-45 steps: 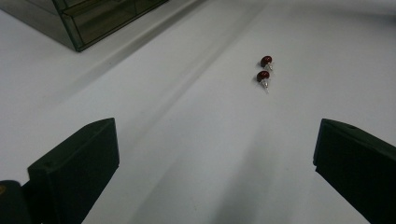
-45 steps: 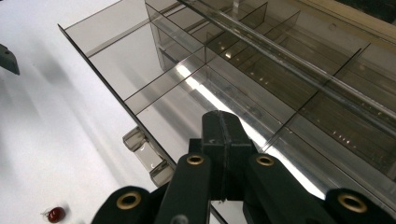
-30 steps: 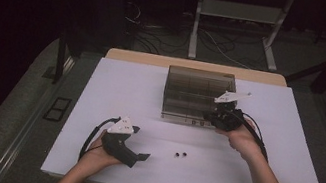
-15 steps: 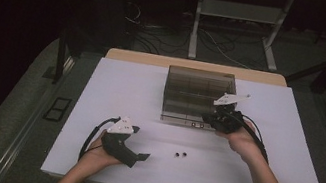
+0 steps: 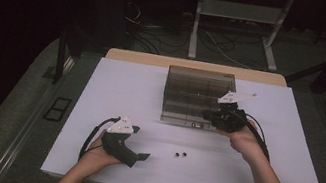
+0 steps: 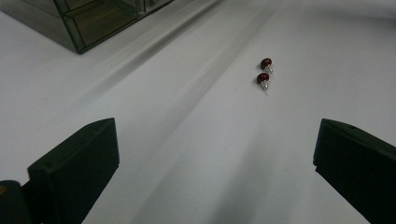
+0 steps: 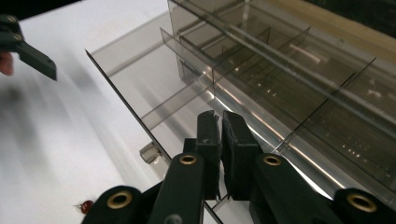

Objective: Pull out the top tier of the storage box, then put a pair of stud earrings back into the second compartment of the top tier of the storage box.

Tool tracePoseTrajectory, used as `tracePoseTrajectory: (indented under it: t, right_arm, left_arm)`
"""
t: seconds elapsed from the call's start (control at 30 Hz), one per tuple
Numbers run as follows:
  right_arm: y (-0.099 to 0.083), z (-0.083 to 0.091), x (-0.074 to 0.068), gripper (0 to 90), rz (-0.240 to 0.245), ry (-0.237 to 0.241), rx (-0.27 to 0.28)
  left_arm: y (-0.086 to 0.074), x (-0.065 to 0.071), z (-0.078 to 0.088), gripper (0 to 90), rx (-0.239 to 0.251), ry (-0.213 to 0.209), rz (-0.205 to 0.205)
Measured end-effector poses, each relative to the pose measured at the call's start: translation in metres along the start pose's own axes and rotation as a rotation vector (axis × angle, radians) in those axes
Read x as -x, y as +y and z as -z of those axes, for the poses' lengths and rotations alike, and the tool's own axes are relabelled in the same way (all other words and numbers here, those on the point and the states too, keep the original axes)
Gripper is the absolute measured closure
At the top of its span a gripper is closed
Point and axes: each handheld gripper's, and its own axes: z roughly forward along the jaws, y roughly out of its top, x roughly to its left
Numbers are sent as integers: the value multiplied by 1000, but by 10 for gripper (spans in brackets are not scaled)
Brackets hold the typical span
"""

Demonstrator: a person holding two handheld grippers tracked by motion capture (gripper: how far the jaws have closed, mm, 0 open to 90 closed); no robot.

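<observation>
At the front edge of the smoked drawer box (image 5: 198,97) on the desk (image 5: 116,83), the right gripper (image 7: 220,125) is pinching a drawer front, barely easing, while the open-jawed left gripper (image 5: 142,157) is resting short of two red stud earrings (image 6: 264,73).

Open table (image 5: 100,90) left of the organizer box (image 5: 196,95); two earrings (image 5: 181,154) lie mid-front.

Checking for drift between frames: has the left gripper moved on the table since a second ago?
No. In the high view the left gripper sits at the same spot, left of the two small red earrings, as before.
</observation>
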Motion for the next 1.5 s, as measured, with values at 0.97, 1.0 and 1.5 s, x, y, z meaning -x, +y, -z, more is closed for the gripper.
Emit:
tracePoseTrajectory:
  t: [0.97,1.0,1.5]
  right_arm:
    - [-30,60,-12,375,2,15,76]
    - [-33,62,-12,370,0,15,81]
    - [-70,75,-8,318,-30,-4,77]
  left_arm:
    - [2,-1,-2,0,-12,-6,-13]
    - [2,-1,-2,0,-11,-6,-13]
    - [2,-2,-1,0,-14,-4,-9]
